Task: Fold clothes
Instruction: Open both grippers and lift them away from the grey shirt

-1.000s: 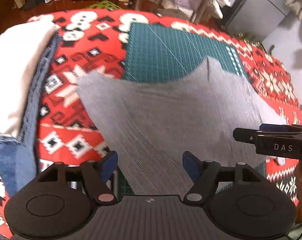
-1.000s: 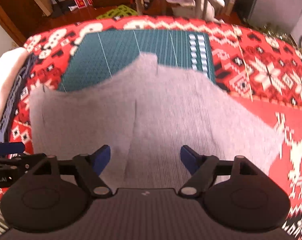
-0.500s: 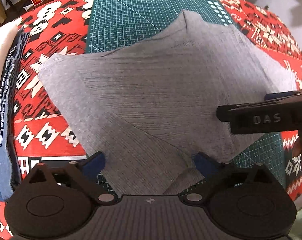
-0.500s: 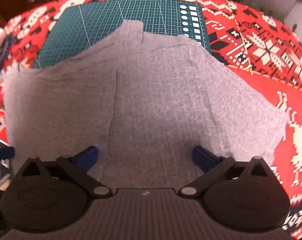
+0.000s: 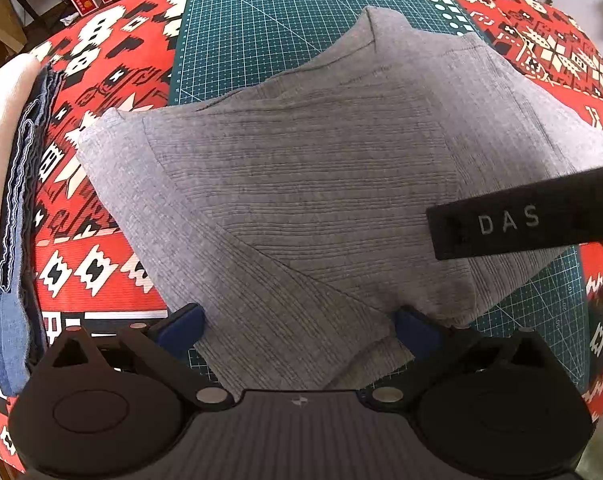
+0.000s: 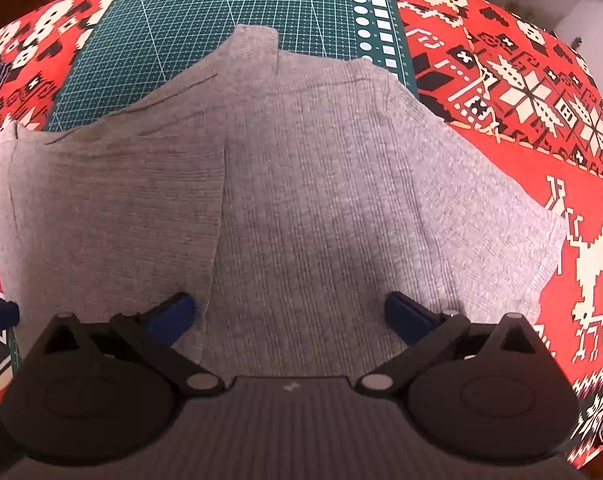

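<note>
While both grippers hover low with fingers spread wide and gripping nothing, a grey ribbed knit garment [image 5: 321,184] lies flat across a green gridded cutting mat [image 5: 261,32] on a red patterned tablecloth [image 6: 521,80], probably spread out so a fold can be made. Its near hem lies between and just under the blue-tipped fingers of the left gripper [image 5: 299,326] and right gripper [image 6: 289,314]. Folded denim and cream clothes [image 5: 9,184] sit stacked at the left, well apart.
</note>
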Tool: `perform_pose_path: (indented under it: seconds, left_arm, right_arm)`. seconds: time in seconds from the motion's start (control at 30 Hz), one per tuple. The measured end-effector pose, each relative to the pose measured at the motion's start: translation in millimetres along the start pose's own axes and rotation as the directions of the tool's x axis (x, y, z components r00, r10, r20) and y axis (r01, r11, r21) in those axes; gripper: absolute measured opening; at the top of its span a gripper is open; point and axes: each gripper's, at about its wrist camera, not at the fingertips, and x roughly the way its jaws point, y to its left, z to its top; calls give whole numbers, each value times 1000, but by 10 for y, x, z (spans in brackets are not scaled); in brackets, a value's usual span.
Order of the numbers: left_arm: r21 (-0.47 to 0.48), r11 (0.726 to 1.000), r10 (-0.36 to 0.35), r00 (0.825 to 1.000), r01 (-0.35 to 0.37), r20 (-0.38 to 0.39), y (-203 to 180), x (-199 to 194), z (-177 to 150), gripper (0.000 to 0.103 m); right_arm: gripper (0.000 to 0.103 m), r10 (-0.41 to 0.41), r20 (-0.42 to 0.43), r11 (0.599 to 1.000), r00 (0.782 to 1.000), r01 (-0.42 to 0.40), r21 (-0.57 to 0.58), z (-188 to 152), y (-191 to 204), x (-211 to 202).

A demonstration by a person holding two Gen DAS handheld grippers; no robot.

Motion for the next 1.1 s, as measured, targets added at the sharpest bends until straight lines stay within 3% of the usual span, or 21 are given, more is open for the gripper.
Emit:
perform_pose_path:
  seconds: [0.4, 0.7, 0.93, 1.03, 1.1]
  left_arm:
    - [-16, 1000, 7, 999, -7, -35, -18, 28, 78, 103]
    - [36, 999, -12, 999, 14, -42, 2, 1, 49, 102]
    - [21, 998, -57, 998, 57, -10, 178, -328, -41, 98]
    - [60, 995, -85, 996, 83, 27, 237, -508, -147, 96]
    - [86, 991, -109, 993, 104, 53, 292, -561, -199, 85]
  right_arm:
    - [103, 8, 61, 1000, 998, -6, -23, -46, 4, -25]
    - [102, 24, -11, 998, 1000, -24, -53, 85, 1, -44]
    - [101, 70, 77, 996, 995, -66, -52, -78, -104, -476]
    - [80, 91, 81, 993, 993, -84, -80, -255, -111, -616]
    - [61, 88, 73, 991, 993, -80, -104, -355, -60, -671]
